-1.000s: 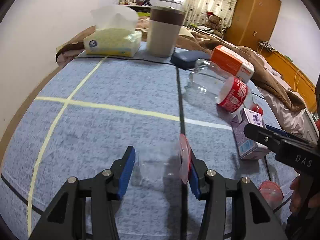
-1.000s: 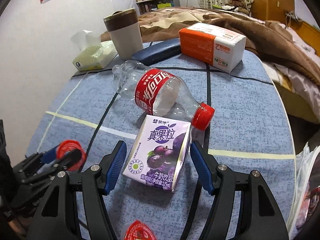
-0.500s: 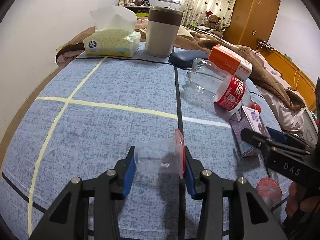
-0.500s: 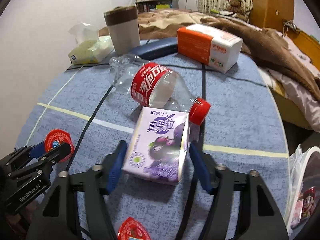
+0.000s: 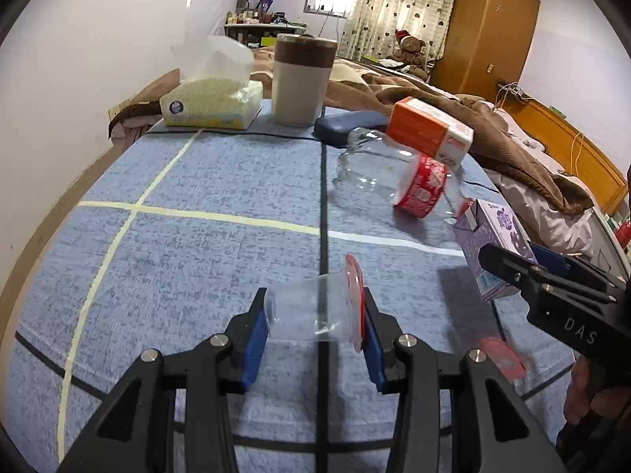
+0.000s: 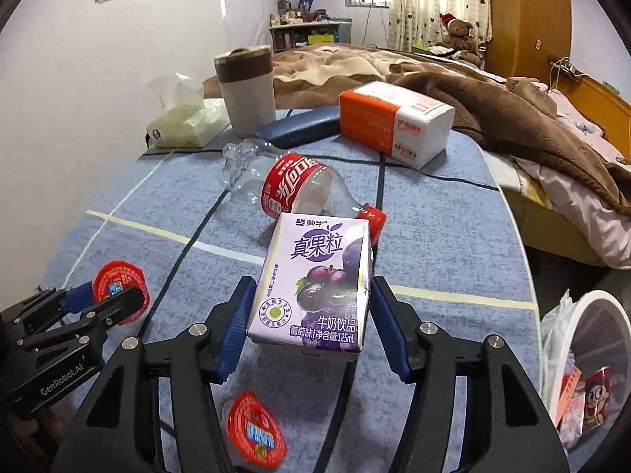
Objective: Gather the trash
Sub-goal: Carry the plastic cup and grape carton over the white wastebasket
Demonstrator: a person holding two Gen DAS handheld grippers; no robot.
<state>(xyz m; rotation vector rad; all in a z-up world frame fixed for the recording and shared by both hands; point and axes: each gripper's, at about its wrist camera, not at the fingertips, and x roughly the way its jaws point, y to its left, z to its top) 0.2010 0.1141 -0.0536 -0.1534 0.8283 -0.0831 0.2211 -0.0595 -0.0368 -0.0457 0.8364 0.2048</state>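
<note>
My left gripper [image 5: 313,321] is shut on a clear jelly cup [image 5: 311,311] with a red lid and holds it above the blue tablecloth; it also shows in the right wrist view [image 6: 118,293]. My right gripper [image 6: 309,315] is shut on a purple milk-drink carton [image 6: 315,283], lifted off the cloth; the carton also shows in the left wrist view [image 5: 491,248]. An empty cola bottle [image 6: 299,193] with a red label lies just beyond the carton. A second red-lidded jelly cup [image 6: 254,431] lies on the cloth under my right gripper.
A white bin [image 6: 591,358] lined with a bag and holding wrappers stands low at the right, off the table. A tissue pack [image 5: 213,102], a beige mug [image 5: 301,79], a dark blue case [image 5: 347,126] and an orange-white box [image 6: 394,122] stand at the far edge. A bed lies beyond.
My left gripper closed on the jelly cup and raised it. My right gripper closed on the purple carton and lifted it off the cloth, tilting it up.
</note>
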